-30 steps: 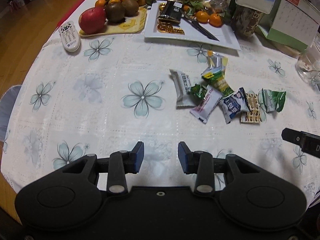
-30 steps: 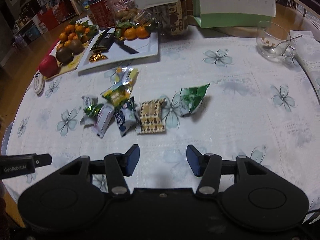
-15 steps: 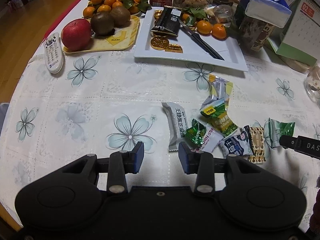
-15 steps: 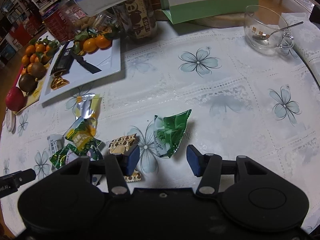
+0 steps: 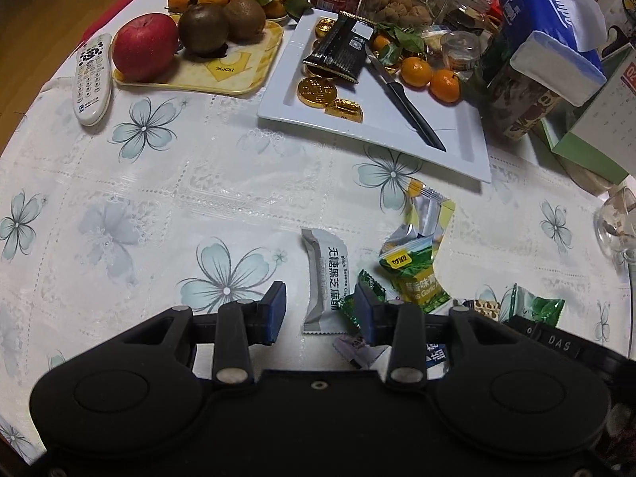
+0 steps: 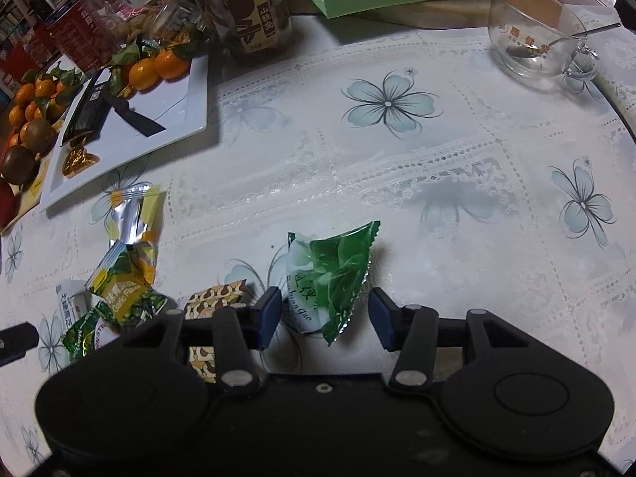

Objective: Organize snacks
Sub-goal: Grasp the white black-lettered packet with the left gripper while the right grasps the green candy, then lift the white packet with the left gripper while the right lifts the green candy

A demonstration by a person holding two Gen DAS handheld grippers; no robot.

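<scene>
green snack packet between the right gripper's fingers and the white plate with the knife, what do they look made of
Green snack packet: thin glossy plastic film, judging by its crinkles, sheen and serrated edge. White plate: probably glazed ceramic, smooth with soft reflections, though melamine can't be excluded.

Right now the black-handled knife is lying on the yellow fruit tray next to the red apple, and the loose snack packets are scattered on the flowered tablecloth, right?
Not quite. The black-handled knife lies on the white rectangular plate, beside the gold foil coins, not on the yellow fruit tray with the red apple. The left wrist view shows this. The loose snack packets are indeed scattered on the flowered tablecloth.
</scene>
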